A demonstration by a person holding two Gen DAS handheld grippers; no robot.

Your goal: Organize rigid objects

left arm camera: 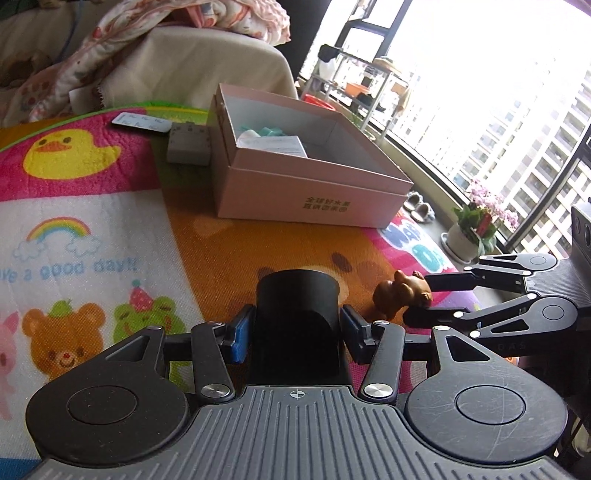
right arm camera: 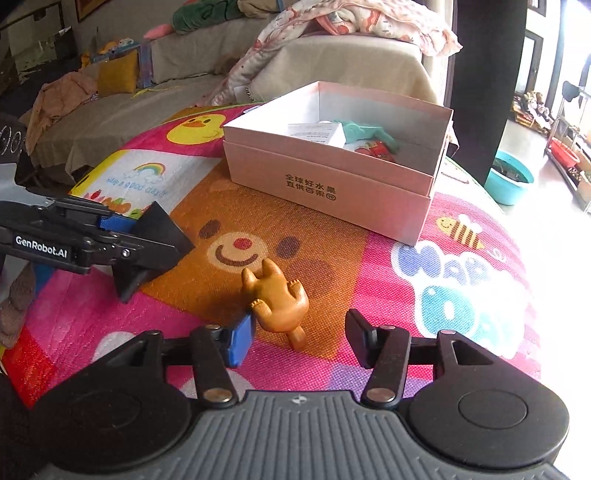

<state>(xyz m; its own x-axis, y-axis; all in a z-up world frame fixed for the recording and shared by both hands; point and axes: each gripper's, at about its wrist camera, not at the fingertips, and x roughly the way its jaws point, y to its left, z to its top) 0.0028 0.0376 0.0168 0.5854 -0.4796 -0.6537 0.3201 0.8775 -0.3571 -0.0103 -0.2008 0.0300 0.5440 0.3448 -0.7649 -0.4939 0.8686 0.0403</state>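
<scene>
The left gripper [left arm camera: 297, 334] is clamped on a black cup [left arm camera: 298, 314], its blue pad and black pad pressed to the cup's two sides; in the right wrist view the same cup [right arm camera: 153, 245] shows tilted in that gripper [right arm camera: 147, 240], just over the mat. The right gripper [right arm camera: 299, 338] stands open around a small brown animal figure [right arm camera: 279, 301] that lies on its back on the mat [right arm camera: 332, 266] — the blue pad [right arm camera: 240, 341] touches the figure's side, the black finger on the other side is well clear of it. From the left wrist view the figure [left arm camera: 400, 293] sits between the right gripper's [left arm camera: 424, 297] two fingers, near the cup. The mat is a bright cartoon one, and the figure rests on the orange bear face printed on it. Farther off on the mat stands an open pink box [right arm camera: 332, 166] with printed characters on its front wall; inside it lie a white card, a teal piece and something red. Just beside the box's far side sit a small grey block [left arm camera: 188, 144] and a flat dark item with a white label [left arm camera: 142, 123]. Beyond the mat — a sofa [right arm camera: 332, 62] with a patterned blanket [right arm camera: 351, 22] on it.
</scene>
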